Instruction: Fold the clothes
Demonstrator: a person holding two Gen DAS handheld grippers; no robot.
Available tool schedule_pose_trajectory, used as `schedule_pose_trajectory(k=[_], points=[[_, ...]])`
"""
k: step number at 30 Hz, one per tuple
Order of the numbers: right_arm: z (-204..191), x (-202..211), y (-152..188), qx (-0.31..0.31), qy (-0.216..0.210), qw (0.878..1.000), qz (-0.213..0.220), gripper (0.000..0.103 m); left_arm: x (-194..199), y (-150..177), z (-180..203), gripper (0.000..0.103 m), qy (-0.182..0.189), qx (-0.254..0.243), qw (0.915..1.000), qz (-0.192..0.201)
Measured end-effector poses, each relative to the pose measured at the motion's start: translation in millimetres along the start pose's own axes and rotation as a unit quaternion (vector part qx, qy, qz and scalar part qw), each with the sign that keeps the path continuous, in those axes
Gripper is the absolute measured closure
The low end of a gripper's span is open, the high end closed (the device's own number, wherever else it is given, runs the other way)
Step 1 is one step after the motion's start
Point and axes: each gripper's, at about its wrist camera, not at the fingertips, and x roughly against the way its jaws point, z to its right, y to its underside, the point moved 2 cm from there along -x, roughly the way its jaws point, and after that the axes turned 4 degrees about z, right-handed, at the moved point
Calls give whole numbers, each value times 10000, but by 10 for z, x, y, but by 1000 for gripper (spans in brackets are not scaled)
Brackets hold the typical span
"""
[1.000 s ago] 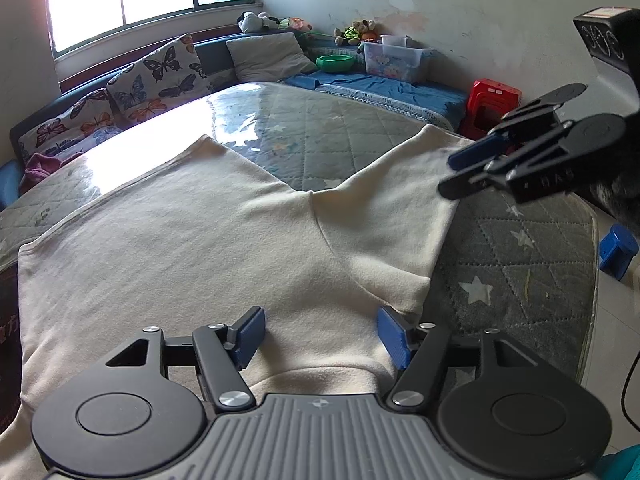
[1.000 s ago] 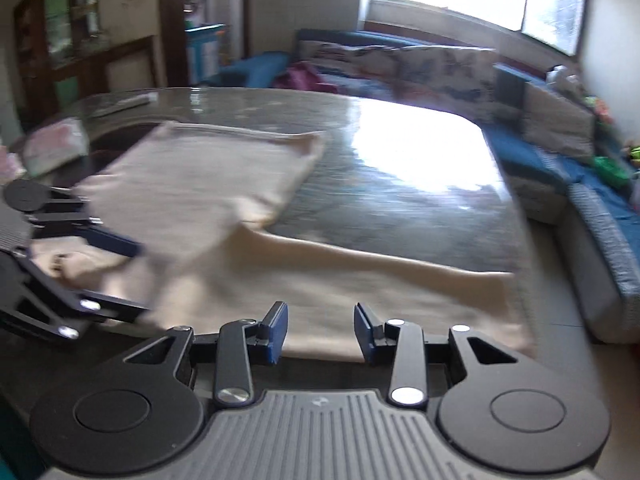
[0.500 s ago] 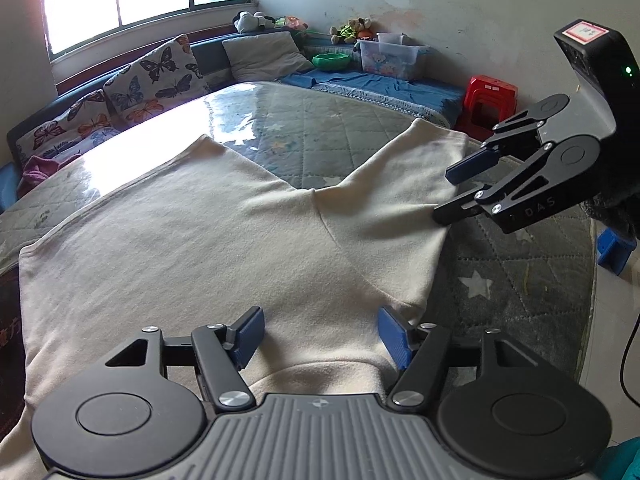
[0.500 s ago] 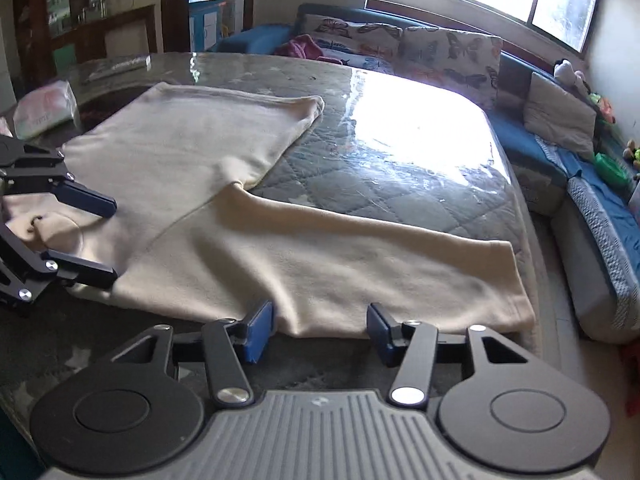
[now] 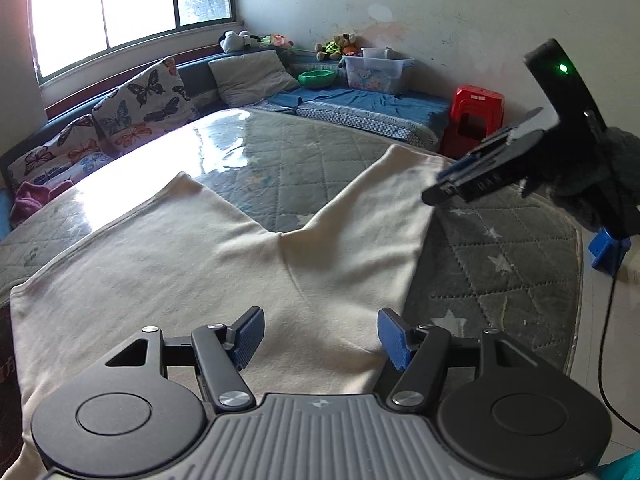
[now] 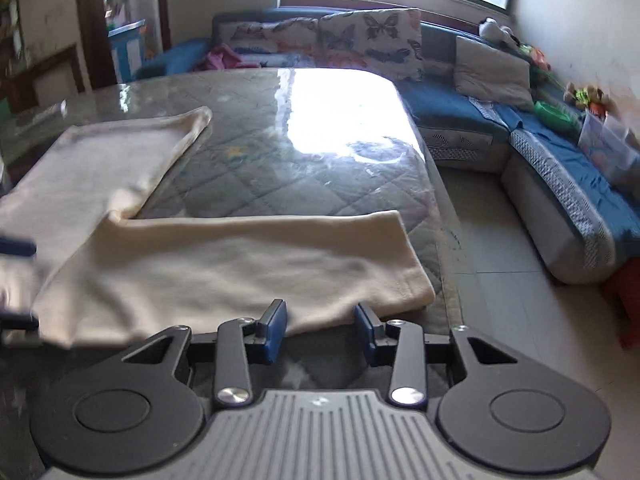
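The large grey quilted mattress with star print under a glossy clear cover [image 5: 328, 168] carries the cream fleece trousers [image 5: 168, 264], laid flat. Their long axis runs from the waist end, under the left gripper [image 5: 320, 334], away toward the window. The two legs fork apart, and one leg [image 6: 248, 264] ends just short of the mattress edge.

The left gripper is released, its blue pads spread above the fabric. The right gripper [image 6: 320, 332] has just been narrowing its jaws. They remain parted over the leg's near edge, and nothing is clamped.

Raised lettering on the right gripper's finger in the left view is too blurred to read.

Only the left view shows the red plastic stool [image 5: 476, 114]. Only the right view shows the tiled floor [image 6: 520, 280].
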Motion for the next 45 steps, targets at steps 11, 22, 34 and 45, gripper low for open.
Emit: schedule_pose_trajectory(k=[11, 22, 34, 45], points=[[279, -32, -52, -384, 458, 9981, 153, 66, -17, 30, 13, 37, -9, 64, 10000, -33], [388, -114, -37, -831, 687, 9940, 197, 68, 47, 7, -94, 37, -167, 406, 9990, 36], [398, -156, -62, -1027, 694, 9920, 255, 77, 42, 2, -136, 36, -323, 518, 9981, 10], [379, -179, -75, -1084, 783, 9907, 250, 81, 64, -7, -202, 36, -447, 655, 9968, 31]])
